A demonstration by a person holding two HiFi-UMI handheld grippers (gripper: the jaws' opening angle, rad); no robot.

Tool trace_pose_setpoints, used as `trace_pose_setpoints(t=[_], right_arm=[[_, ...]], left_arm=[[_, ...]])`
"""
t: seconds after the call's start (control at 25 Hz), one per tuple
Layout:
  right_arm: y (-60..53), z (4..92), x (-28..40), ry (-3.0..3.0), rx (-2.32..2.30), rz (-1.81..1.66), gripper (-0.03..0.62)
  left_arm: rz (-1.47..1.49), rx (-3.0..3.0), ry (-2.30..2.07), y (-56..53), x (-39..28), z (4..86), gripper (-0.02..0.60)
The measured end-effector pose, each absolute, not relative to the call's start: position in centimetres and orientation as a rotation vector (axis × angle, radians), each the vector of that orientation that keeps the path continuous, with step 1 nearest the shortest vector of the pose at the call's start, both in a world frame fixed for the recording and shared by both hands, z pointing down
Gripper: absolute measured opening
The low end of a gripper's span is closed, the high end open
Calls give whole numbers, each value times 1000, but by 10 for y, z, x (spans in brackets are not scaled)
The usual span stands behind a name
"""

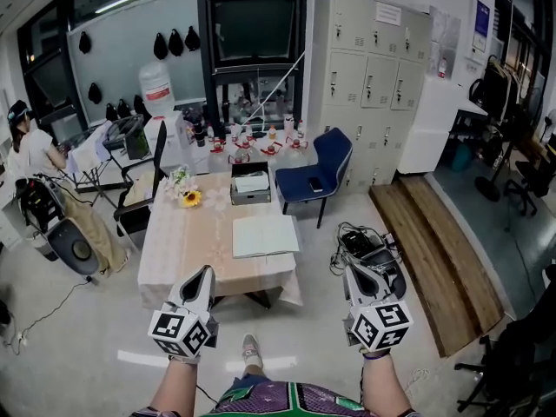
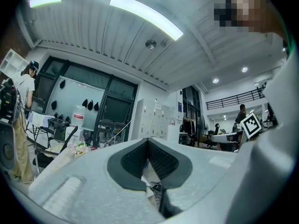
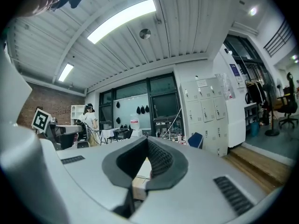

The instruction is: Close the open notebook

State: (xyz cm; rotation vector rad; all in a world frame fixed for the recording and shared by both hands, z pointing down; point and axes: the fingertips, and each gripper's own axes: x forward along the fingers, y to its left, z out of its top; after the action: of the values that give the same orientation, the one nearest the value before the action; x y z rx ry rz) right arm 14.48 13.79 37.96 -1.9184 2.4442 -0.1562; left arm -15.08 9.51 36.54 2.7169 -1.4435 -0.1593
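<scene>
Nothing is done yet: the pale, white-paged open notebook (image 1: 265, 235) lies spread flat at the 5 o'clock corner of the beige-clothed desk (image 1: 187, 241). The left gripper (image 1: 206, 272) and right gripper (image 1: 356, 269), both clenched and empty, hover at 6 o'clock, short of it

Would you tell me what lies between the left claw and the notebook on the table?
Only bare tablecloth. In the head view the left claw hangs by the table's near edge, the notebook lies further in, and no object sits between them.
</scene>
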Motion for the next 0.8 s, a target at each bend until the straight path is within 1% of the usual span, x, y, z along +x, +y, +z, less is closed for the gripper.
trace_pose_setpoints(t=[0.44,0.8], right_arm=[[34,353,140,2446,-1922,-105,0],[-63,345,115,2465,-1914,-109,0]], left_arm=[[-179,2736,-1414,-8,-148,355,15],[-138,2734,-1383,-96,-162,353,15]])
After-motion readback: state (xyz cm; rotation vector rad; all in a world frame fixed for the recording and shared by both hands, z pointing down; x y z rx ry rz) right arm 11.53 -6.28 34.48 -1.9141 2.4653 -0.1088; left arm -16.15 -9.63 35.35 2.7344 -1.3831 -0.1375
